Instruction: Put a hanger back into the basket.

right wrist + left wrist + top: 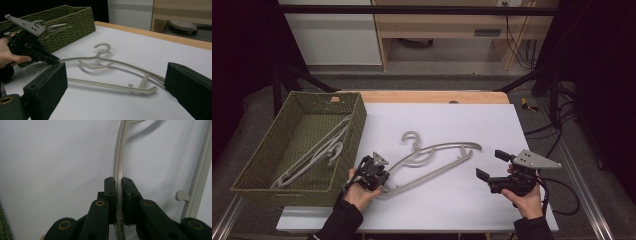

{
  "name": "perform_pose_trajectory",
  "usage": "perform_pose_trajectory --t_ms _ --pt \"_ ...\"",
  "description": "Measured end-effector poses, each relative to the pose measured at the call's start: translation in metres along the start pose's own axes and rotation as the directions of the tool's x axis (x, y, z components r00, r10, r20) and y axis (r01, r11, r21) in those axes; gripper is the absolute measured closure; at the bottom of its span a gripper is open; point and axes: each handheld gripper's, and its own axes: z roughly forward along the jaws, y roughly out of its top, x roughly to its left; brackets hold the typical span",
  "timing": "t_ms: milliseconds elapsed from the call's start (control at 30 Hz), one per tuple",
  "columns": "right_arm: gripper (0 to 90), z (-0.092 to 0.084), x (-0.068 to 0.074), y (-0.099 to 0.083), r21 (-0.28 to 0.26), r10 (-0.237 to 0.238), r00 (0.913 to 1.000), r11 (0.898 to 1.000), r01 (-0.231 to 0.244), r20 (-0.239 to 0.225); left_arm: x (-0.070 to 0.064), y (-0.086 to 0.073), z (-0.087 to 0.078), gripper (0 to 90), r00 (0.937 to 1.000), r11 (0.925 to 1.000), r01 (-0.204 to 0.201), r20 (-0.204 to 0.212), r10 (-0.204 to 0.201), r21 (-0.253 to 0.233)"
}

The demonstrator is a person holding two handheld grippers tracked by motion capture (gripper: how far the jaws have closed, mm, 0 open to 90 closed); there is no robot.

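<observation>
Hanger (432, 161) lies on white table (492, 125), left gripper (382, 185) clamped on its arm; right gripper (490, 164) gapes wide nearby.

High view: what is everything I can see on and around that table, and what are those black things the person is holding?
Basket: one, green woven, at the table's left edge.
Hangers in basket: pale grey, at least two, exact count unclear.
Hanger on table: one, pale grey, lying on the white sheet, its left end pinched by the left hand-held gripper.
White sheet: one, covering most of the wooden table.
Cabinets: white and wood, behind the table.
Left hand-held gripper: black, closed on the hanger.
Right hand-held gripper: black, jaws apart, empty, right of the hanger.
Hands: two, one on each gripper.
</observation>
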Motion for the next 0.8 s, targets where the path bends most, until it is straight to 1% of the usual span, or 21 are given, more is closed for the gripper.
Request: perform_pose_trajectory --t_ms 67,100,167,200,233,267,367,433,500,567,667,700,767,800 --pt "5.1 0.000 0.000 0.000 0.000 0.000 1.0000 1.000 0.000 0.001 0.000 0.000 -0.005 83.4 1.0000 0.9995 0.002 0.003 -0.002 -0.031" --pt "5.1 -0.001 0.000 0.000 -0.001 -0.001 1.0000 1.000 0.001 0.000 0.001 0.000 -0.008 83.4 0.9999 0.9989 0.007 0.015 -0.006 -0.046" --pt "5.1 -0.001 0.000 0.000 -0.001 -0.008 1.0000 1.000 0.008 -0.003 0.001 0.001 -0.013 83.4 0.9999 0.9980 0.002 0.014 -0.002 -0.063" --pt "5.1 -0.001 0.000 0.000 0.000 -0.003 1.0000 1.000 0.003 0.001 0.001 0.001 -0.016 83.4 0.9999 0.9974 -0.006 0.009 0.007 -0.072" --pt "5.1 -0.001 0.000 0.000 -0.001 0.001 1.0000 1.000 -0.001 0.000 0.000 0.002 -0.018 83.4 0.9999 0.9972 0.002 0.017 0.000 -0.075" --pt "5.1 -0.001 0.000 0.000 0.002 0.001 1.0000 1.000 -0.001 0.003 0.000 0.003 -0.021 83.4 0.9999 0.9964 -0.008 0.010 0.009 -0.085" --pt "5.1 -0.003 -0.001 0.000 -0.001 -0.003 1.0000 1.000 0.003 0.002 -0.003 0.006 -0.029 83.4 0.9999 0.9942 -0.016 -0.005 0.016 -0.106" --pt "5.1 -0.004 -0.002 0.001 -0.006 -0.003 1.0000 1.000 0.003 0.004 -0.003 0.008 -0.036 83.3 0.9999 0.9928 -0.016 0.003 0.017 -0.119" --pt "5.1 -0.005 -0.002 0.001 -0.005 0.006 0.9999 1.000 -0.006 0.009 -0.003 0.011 -0.046 83.3 0.9998 0.9898 -0.021 0.004 0.021 -0.141" --pt "5.1 -0.005 -0.003 0.001 -0.011 0.006 0.9999 1.000 -0.006 0.011 -0.002 0.013 -0.057 83.3 0.9998 0.9857 -0.017 0.007 0.018 -0.167" --pt "5.1 -0.008 -0.004 0.001 -0.014 0.007 0.9999 1.000 -0.007 0.012 -0.001 0.016 -0.075 83.2 0.9999 0.9770 -0.015 -0.011 0.013 -0.213" --pt "5.1 -0.009 -0.005 0.001 -0.018 0.009 0.9999 1.000 -0.009 0.014 0.001 0.017 -0.081 83.2 0.9997 0.9726 -0.015 -0.020 0.011 -0.232" --pt "5.1 -0.010 -0.006 0.002 -0.021 0.007 0.9998 1.000 -0.007 0.018 0.006 0.017 -0.093 83.2 0.9998 0.9688 -0.011 -0.021 0.006 -0.248" --pt "5.1 -0.010 -0.006 0.001 -0.021 0.009 0.9998 1.000 -0.009 0.019 0.008 0.017 -0.098 83.2 0.9997 0.9632 0.003 -0.024 -0.010 -0.269"
